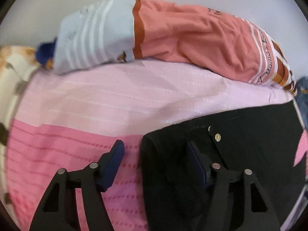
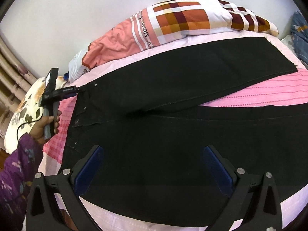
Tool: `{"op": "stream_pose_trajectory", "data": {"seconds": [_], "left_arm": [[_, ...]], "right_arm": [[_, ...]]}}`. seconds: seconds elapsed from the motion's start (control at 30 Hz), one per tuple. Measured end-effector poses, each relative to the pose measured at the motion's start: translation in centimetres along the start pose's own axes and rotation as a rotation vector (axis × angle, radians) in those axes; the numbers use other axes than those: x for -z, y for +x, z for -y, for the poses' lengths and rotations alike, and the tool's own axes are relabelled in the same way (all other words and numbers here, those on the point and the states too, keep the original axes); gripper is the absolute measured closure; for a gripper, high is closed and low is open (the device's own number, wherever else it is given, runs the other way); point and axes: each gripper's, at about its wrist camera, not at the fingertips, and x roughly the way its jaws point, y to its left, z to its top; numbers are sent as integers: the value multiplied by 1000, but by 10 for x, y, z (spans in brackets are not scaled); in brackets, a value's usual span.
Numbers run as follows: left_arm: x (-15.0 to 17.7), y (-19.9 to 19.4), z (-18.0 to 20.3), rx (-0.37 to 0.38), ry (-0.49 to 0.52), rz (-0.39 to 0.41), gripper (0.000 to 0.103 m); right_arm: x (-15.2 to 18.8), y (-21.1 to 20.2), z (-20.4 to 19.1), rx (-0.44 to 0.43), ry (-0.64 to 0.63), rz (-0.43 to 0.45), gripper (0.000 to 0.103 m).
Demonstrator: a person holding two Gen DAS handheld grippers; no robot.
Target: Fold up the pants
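Observation:
Black pants (image 2: 173, 134) lie flat on the bed, waistband to the left and both legs running off to the right, the upper leg (image 2: 240, 61) angled away from the lower one. My right gripper (image 2: 152, 148) hangs open over the seat area near the waist, with nothing between its pads. My left gripper (image 2: 78, 90), held by a hand (image 2: 41, 127), is at the far corner of the waistband. In the left wrist view the left gripper (image 1: 156, 146) is open and straddles the waist edge of the pants (image 1: 240, 154); its right pad (image 1: 196, 161) is over the black cloth by two metal buttons (image 1: 217, 137).
The bed has a pink and pale lilac sheet (image 1: 77, 154). A peach and checked pillow (image 2: 182, 17) and a light blue striped one (image 1: 92, 34) lie along the white wall. A floral pillow (image 2: 25, 111) and a curtain are at left, blue cloth (image 2: 300, 30) at right. A purple sleeve (image 2: 17, 173) is lower left.

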Motion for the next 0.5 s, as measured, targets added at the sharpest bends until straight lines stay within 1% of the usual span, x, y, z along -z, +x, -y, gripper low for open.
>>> {"op": "stream_pose_trajectory", "data": {"seconds": [0.03, 0.07, 0.1, 0.13, 0.17, 0.2, 0.23, 0.27, 0.33, 0.4, 0.43, 0.5], "left_arm": [[-1, 3, -2, 35, -2, 0, 37], [-2, 5, -1, 76, 4, 8, 40], [-4, 5, -1, 113, 14, 7, 48], [-2, 4, 1, 114, 11, 24, 49], [-1, 1, 0, 99, 7, 33, 58], [1, -5, 0, 102, 8, 50, 67], [4, -10, 0, 119, 6, 63, 72], [6, -19, 4, 125, 3, 86, 86], [9, -38, 16, 130, 4, 129, 86], [21, -63, 28, 131, 39, 175, 86], [26, -72, 36, 119, 69, 189, 86], [37, -88, 55, 127, 112, 208, 86]], "right_arm": [[0, 1, 0, 2, 0, -2, 0], [-1, 3, 0, 5, 2, -4, 0], [-2, 4, 0, 8, 3, -5, 0], [-3, 5, 1, 11, 6, -7, 0], [-5, 8, 1, 13, 10, -10, 0], [-6, 10, 1, 13, 13, -12, 0], [-9, 12, 2, 9, 17, -14, 0], [-13, 15, 2, 0, 20, -17, 0], [-26, 19, 2, -36, 31, -13, 0], [-42, 22, 2, -72, 30, 15, 0], [-54, 26, 3, -101, 38, 20, 0], [-74, 34, 6, -177, 87, 19, 0]]}}
